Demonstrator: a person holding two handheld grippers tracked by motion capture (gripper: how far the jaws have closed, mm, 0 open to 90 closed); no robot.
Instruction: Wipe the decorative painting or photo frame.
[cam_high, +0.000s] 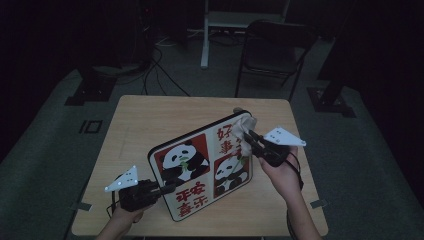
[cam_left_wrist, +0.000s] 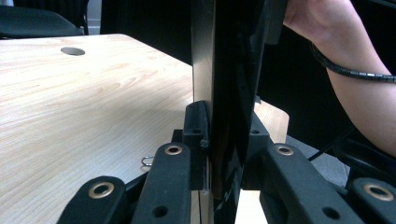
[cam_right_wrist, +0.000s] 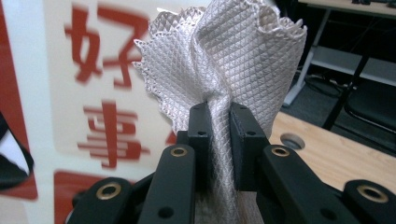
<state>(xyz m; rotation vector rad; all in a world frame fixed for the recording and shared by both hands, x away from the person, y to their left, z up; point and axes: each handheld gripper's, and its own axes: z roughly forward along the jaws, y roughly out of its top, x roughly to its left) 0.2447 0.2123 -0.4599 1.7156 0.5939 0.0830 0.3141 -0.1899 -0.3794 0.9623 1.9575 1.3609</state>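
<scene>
A flat board (cam_high: 202, 165) printed with pandas and red Chinese characters stands tilted up on the wooden table (cam_high: 150, 120). My left gripper (cam_high: 167, 189) is shut on the board's lower left edge; in the left gripper view the board's thin dark edge (cam_left_wrist: 219, 93) runs up between the jaws. My right gripper (cam_high: 248, 136) is shut on a bunched grey-white quilted cloth (cam_high: 243, 125), which rests against the board's upper right face. In the right gripper view the cloth (cam_right_wrist: 229, 60) fans out above the jaws, with the board's red characters (cam_right_wrist: 102, 93) just behind it.
A black folding chair (cam_high: 272, 50) and a white table leg (cam_high: 205, 35) stand beyond the table's far edge. Cables lie on the dark floor at the back left. A round hole (cam_left_wrist: 73, 51) is cut in the tabletop.
</scene>
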